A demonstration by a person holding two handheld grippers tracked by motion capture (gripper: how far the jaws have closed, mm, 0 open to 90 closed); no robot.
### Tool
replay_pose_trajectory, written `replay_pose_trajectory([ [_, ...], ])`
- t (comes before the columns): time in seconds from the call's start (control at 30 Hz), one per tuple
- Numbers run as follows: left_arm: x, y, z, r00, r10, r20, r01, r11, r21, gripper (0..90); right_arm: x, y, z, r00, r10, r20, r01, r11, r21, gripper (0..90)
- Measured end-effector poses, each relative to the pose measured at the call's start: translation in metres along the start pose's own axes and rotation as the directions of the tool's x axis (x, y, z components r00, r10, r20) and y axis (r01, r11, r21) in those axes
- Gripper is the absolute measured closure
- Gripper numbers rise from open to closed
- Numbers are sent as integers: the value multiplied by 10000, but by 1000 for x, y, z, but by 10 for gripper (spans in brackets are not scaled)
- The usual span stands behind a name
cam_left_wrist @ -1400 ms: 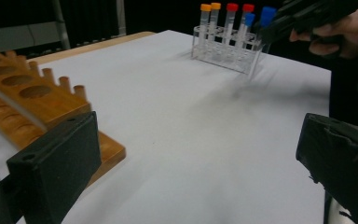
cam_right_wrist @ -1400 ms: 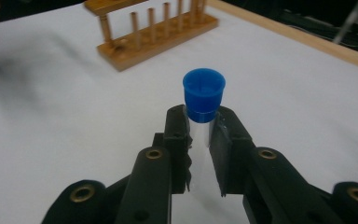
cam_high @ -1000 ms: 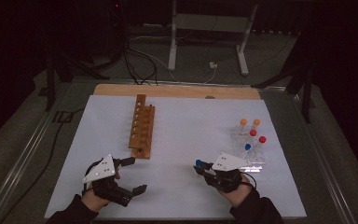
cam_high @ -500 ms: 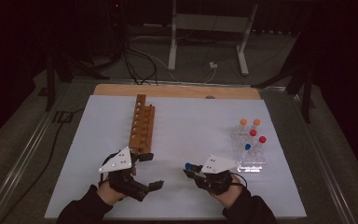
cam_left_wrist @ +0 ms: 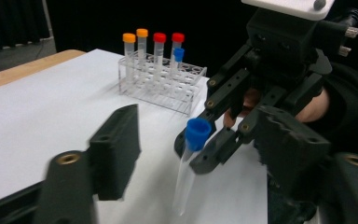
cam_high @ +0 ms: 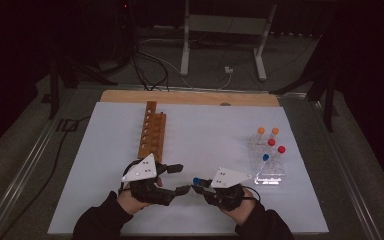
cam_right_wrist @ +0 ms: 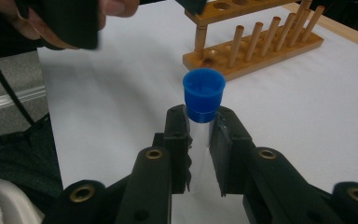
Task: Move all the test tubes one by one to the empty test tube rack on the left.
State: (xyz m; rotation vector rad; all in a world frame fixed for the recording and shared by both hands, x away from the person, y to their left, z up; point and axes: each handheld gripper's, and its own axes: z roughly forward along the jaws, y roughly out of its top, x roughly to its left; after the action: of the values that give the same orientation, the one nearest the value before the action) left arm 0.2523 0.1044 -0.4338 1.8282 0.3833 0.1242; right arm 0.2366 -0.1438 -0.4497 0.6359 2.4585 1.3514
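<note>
A: Where is the blue-capped tube (cam_right_wrist: 203, 100), taking the clear rack (cam_high: 269, 165) as landmark?

B: Well to the left of the clear rack and nearer the person, above the white counter (cam_high: 205, 130). The right gripper (cam_high: 198, 184) holds it, fingers (cam_right_wrist: 177, 140) pinching the clear body just below the cap. In the left gripper view the tube hangs cap up, slightly tilted, its lower end clear of the counter.

A: And the left gripper (cam_high: 179, 179)?

B: Farther left of the clear rack, facing the right gripper. Its fingers (cam_left_wrist: 116, 144) are spread, holding nothing; the tube lies just beyond their tips, apart from them.

A: What stands in the clear rack?

B: Five capped tubes: two orange (cam_high: 268, 131), two red (cam_high: 276, 145), one blue (cam_high: 265, 157). A wooden rack (cam_high: 152, 131) lies far left of it, toward the back.
</note>
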Motion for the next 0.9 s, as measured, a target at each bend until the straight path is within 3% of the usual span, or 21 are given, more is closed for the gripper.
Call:
replay_pose_trajectory([
  [0.03,-1,1,2,10000,40,-56,-40,10000,37,429,1,1,1,10000,-26,-39,26,10000,6,770],
  [0.27,-3,2,13,9999,167,15,-167,9997,160,501,1,1,1,10000,-30,-68,30,10000,11,770],
  [0.43,-4,2,19,9998,178,-70,-175,9993,325,601,1,1,1,10000,-20,-68,20,10000,-2,770],
  [0.9,-6,-1,28,9988,460,-157,-446,9959,790,746,0,1,-1,10000,-49,-13,49,10000,-1,770],
])
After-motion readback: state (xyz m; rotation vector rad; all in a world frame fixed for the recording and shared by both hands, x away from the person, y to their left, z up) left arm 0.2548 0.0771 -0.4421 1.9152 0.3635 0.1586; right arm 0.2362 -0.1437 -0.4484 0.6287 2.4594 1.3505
